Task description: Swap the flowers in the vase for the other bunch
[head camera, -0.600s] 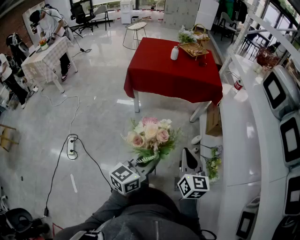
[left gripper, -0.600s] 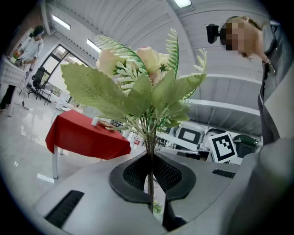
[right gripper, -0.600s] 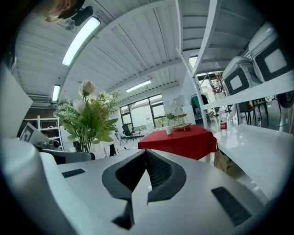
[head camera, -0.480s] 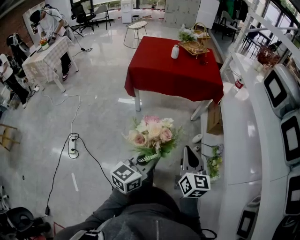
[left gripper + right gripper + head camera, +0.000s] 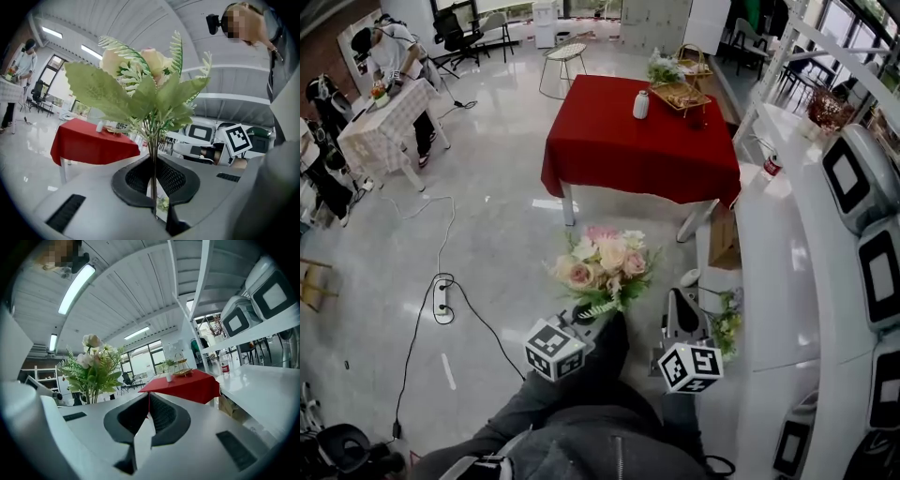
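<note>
My left gripper [image 5: 589,319] is shut on the stems of a bouquet [image 5: 602,262] of pink and cream roses with green fern leaves, held upright over the floor. In the left gripper view the thin stems [image 5: 153,154] are pinched between the closed pads of that left gripper [image 5: 153,161]. My right gripper [image 5: 677,305] is beside it, shut and empty; the right gripper view shows the right gripper [image 5: 149,401] with its pads together. Ahead stands a red-clothed table [image 5: 619,155] bearing a small white vase [image 5: 640,104], a wicker tray [image 5: 682,94] and another bunch of flowers [image 5: 664,67].
A white counter [image 5: 778,281] with machines runs along the right. A small bunch of pale flowers [image 5: 728,323] lies by its base. A power strip [image 5: 442,298] and cables lie on the floor at left. People work at a checked table [image 5: 380,122] far left.
The view has shifted slightly toward the red table. The bouquet sits a little higher in the picture, still in my left gripper. Both grippers keep their states.
</note>
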A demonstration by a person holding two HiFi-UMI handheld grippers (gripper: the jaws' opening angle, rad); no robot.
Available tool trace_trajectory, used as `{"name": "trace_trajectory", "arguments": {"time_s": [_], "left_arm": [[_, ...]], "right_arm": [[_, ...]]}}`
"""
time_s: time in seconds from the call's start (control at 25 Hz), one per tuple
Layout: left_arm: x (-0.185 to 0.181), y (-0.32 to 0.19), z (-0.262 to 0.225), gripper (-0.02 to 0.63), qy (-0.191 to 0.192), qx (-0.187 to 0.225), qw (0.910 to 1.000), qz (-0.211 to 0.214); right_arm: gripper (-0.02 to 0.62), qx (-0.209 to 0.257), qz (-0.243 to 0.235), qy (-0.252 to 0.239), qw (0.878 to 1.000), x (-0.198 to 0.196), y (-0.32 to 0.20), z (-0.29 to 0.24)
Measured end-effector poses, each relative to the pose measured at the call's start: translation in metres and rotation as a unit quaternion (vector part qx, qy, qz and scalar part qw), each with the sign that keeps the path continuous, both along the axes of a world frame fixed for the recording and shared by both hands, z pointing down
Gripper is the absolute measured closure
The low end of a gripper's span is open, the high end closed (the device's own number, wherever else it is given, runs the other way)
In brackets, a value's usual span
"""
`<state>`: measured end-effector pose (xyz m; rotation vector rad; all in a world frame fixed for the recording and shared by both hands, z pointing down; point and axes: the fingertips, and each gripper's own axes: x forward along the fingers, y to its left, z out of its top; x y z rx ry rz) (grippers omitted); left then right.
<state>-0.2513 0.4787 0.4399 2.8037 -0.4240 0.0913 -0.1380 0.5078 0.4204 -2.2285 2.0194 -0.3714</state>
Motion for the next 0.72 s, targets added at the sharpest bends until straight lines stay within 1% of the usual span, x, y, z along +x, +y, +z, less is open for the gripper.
{"name": "trace_trajectory", "arguments": {"time_s": [0.2, 0.32, 0.44, 0.72], "left_arm": [[0.027, -0.018, -0.001, 0.589, 0.010, -0.009, 0.9999, -0.002], [0.042, -0.031, -0.002, 0.590, 0.003, -0.008, 1.0000, 0.000], [0.057, -0.048, -0.006, 0.589, -0.002, -0.016, 0.9999, -0.004], [0.088, -0.100, -0.013, 0.589, -0.001, -0.026, 0.9995, -0.017]], "right_arm": [[0.583, 0.000, -0.013, 0.000, 1.000, 0.016, -0.021, -0.001], [0.583, -0.001, -0.023, -0.003, 1.000, 0.024, -0.038, -0.003], [0.583, -0.006, -0.027, -0.007, 1.000, 0.036, -0.057, -0.006], [0.583, -0.010, -0.035, -0.007, 0.999, 0.069, -0.107, -0.016]]}}
